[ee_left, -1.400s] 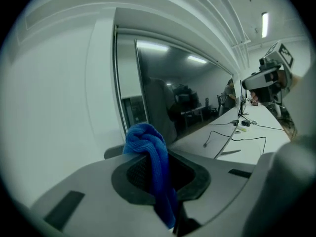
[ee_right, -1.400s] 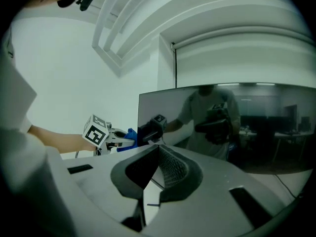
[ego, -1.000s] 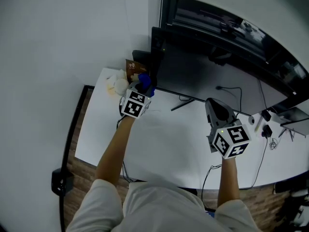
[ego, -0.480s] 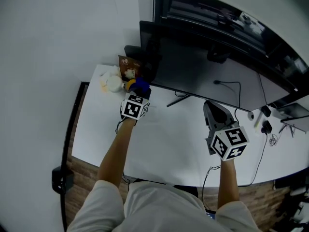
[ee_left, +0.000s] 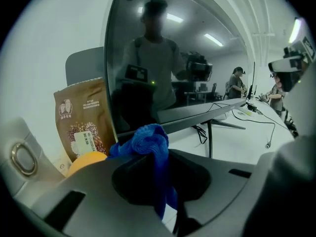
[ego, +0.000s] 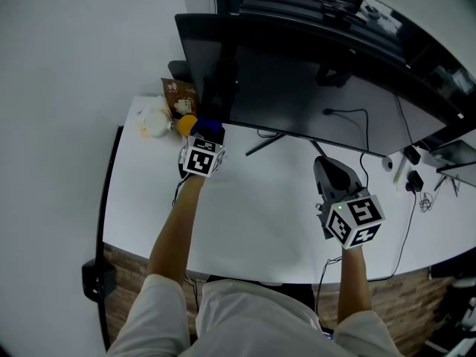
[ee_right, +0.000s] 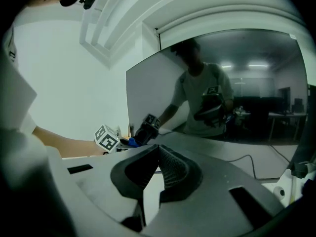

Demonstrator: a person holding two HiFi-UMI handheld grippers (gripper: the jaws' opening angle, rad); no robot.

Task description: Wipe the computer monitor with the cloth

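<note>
The dark monitor (ego: 312,95) stands at the back of the white desk (ego: 245,222). My left gripper (ego: 209,134) is shut on a bunched blue cloth (ego: 210,129) just in front of the screen's lower left corner. In the left gripper view the cloth (ee_left: 146,140) sticks up from the left gripper (ee_left: 157,157), with the screen (ee_left: 173,58) close behind and the person reflected in it. My right gripper (ego: 323,163) hovers over the desk's right half, jaws together and nothing between them. In the right gripper view the right gripper (ee_right: 158,157) points at the screen (ee_right: 222,83).
A brown snack bag (ego: 179,95), a white crumpled object (ego: 152,121) and an orange object (ego: 186,124) sit left of the monitor. The monitor's thin stand legs (ego: 269,142) lie mid-desk. A cable (ego: 349,117) and small devices (ego: 407,175) lie at the right.
The head view has swung, so the monitor now sits further left and lower in the picture. The left gripper, still holding the cloth, stays by the screen's lower left corner. The right gripper has barely moved.
</note>
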